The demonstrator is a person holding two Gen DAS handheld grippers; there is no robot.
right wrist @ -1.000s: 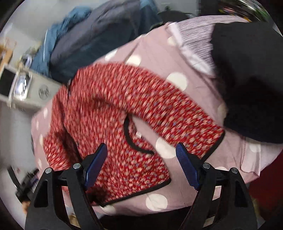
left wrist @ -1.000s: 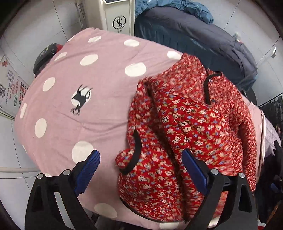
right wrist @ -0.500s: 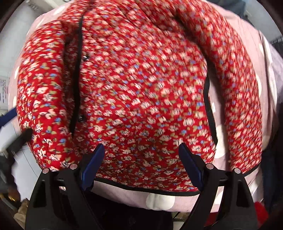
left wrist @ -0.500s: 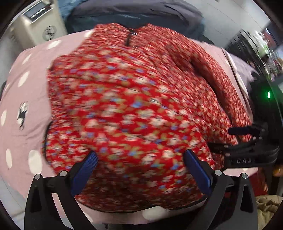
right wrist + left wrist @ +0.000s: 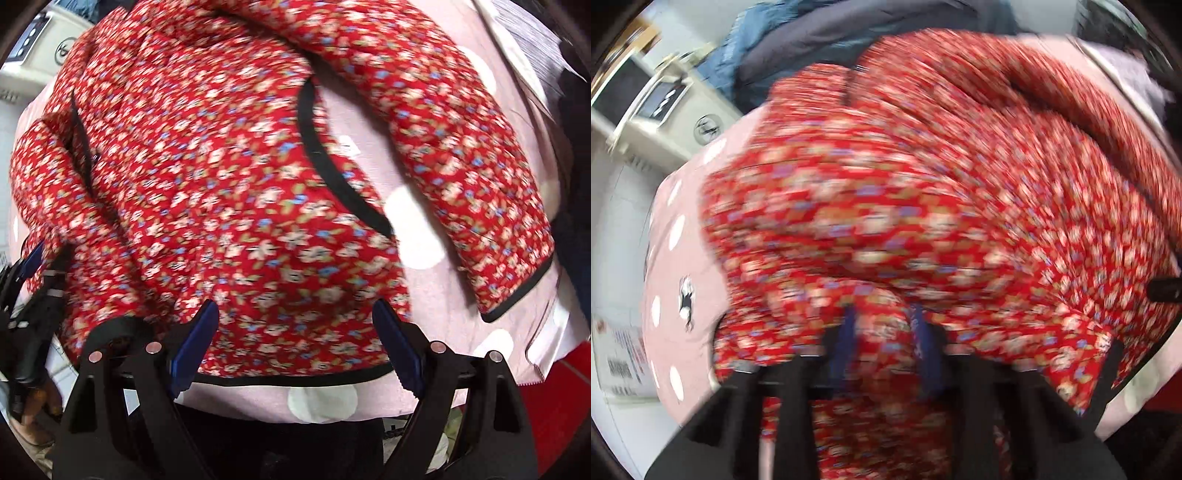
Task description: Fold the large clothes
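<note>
A red floral quilted jacket (image 5: 229, 177) with black trim lies on a pink sheet with white dots (image 5: 424, 236). In the left wrist view the jacket (image 5: 923, 192) fills the blurred frame. My left gripper (image 5: 882, 343) is shut on a fold of the jacket's near edge, with cloth bunched between the blue pads. It also shows at the left edge of the right wrist view (image 5: 33, 266). My right gripper (image 5: 295, 350) is open, its jaws wide apart just above the jacket's black-trimmed hem (image 5: 295, 376). One sleeve (image 5: 461, 147) lies out to the right.
A pile of dark blue and grey clothes (image 5: 820, 44) lies behind the jacket. A beige appliance (image 5: 653, 107) stands at the far left. Dark clothing (image 5: 572, 147) and a striped cloth (image 5: 532, 55) lie at the right edge. The sheet's front edge drops off below the hem.
My left gripper has closed on the jacket's near edge; it was open half a second ago. Both grippers moved in close to the jacket. The right one stays open.
</note>
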